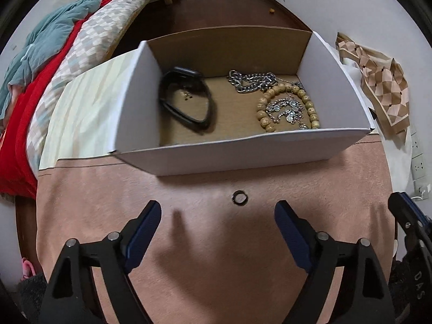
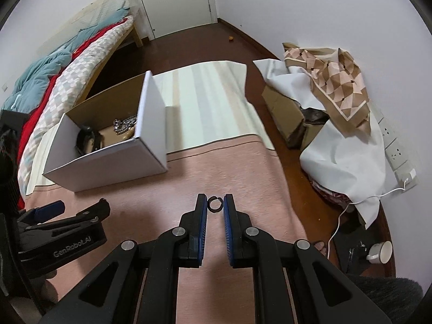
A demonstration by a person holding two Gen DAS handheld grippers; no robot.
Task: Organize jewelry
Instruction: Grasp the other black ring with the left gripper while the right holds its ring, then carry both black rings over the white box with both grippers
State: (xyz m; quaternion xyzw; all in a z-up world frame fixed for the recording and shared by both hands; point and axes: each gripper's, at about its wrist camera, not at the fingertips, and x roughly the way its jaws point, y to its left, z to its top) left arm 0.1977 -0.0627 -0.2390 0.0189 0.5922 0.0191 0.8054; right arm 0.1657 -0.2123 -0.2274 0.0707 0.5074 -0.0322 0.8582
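So the biggest thing here is the pink mat [image 2: 229, 167] spread over the floor, with a pale striped cloth [image 2: 208, 100] lying past its far edge. Sitting across that far edge, toward the left corner, is the white cardboard box [image 1: 216, 156], open on top, brown inside.

Inside the box: a black watch band [image 1: 186, 100] on the left side, a chunky silver chain [image 1: 251, 81] at the back right, and a wooden bead bracelet [image 1: 291, 108] on the right side looped around some sparkly silver jewelry [image 1: 286, 110], which touches it.

Off the mat's right edge there's a brown box draped in white sheeting with a checkered scarf [image 2: 340, 89] on top.

The left gripper [image 1: 217, 217] hangs over the near half of the mat, its jaws spread wide with nothing between them. The right gripper [image 2: 215, 203] is narrowed way down, fingers flanking the ring [image 2: 215, 204] on both sides. Can't tell from the right wrist view if the pads are actually touching it yet; there may be a sliver of gap on each side.

The ring itself is small and dark and lies on the mat, just in front of the box's near wall, well apart from everything else.
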